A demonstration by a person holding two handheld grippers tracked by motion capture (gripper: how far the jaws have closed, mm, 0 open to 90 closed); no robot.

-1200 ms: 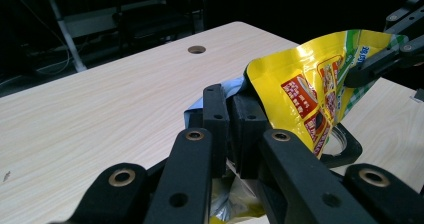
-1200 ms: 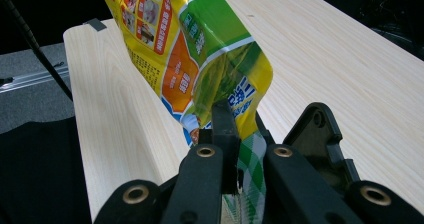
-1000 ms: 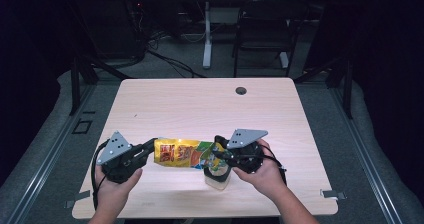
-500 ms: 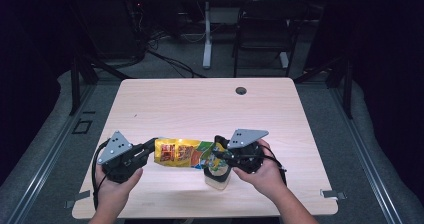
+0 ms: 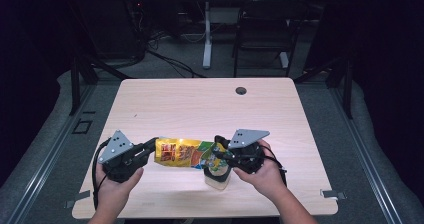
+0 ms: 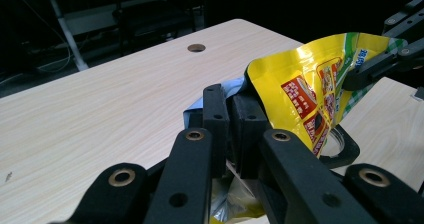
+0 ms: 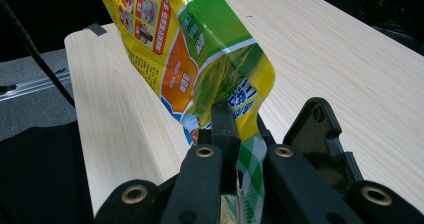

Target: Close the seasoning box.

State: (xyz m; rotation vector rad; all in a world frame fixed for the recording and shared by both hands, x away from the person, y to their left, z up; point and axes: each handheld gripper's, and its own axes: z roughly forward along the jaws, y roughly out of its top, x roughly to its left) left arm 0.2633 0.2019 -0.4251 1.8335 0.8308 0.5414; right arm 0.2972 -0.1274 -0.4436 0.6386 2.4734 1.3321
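Snack bag (image 5: 182, 153) stretched between your hands, your left tool (image 5: 148, 148) clamped on one end, your right tool (image 5: 218, 154) clamped on the other, above a jar (image 5: 217, 176) on the table (image 5: 200, 104)

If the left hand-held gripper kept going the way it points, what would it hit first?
The left hand-held gripper is clamped on the snack bag; beyond the bag, probably the right hand-held gripper and the jar below it.
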